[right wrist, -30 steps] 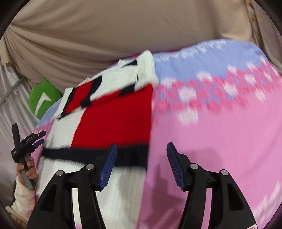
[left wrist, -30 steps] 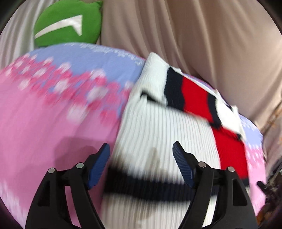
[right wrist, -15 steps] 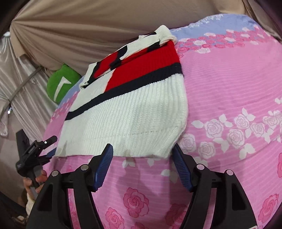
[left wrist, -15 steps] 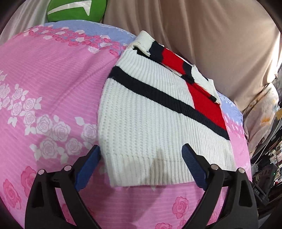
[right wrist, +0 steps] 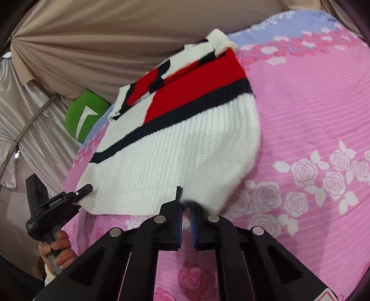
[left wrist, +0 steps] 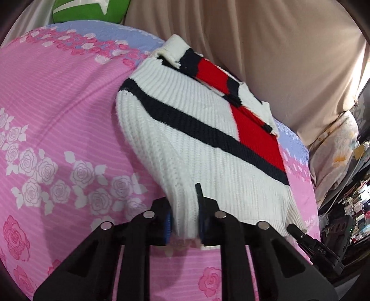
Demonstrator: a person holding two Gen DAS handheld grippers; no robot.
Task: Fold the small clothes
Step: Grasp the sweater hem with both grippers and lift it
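A white knit sweater (left wrist: 196, 143) with a navy stripe and a red block lies flat on the pink rose-print bed sheet (left wrist: 57, 115), collar at the far end. My left gripper (left wrist: 183, 205) is at the near hem's left part, jaws closing, and the pads press a bunched fold of white hem. In the right wrist view the sweater (right wrist: 161, 162) shows the same way. There my right gripper (right wrist: 186, 203) is shut on the hem's right corner. The left gripper (right wrist: 57, 201), held by a hand (right wrist: 57, 250), shows at the hem's other end.
A green cushion (left wrist: 87, 11) sits at the bed's far edge against a beige curtain (left wrist: 254, 34). A cream floral pillow (left wrist: 335, 143) and dark cluttered shelves (left wrist: 346, 208) stand beyond the bed's right side. Silvery drapes (right wrist: 34, 115) hang on the left.
Both grippers came down toward the sweater's near hem with jaws wide, then shut on it. The hem is now bunched and lifted at both pinch points.
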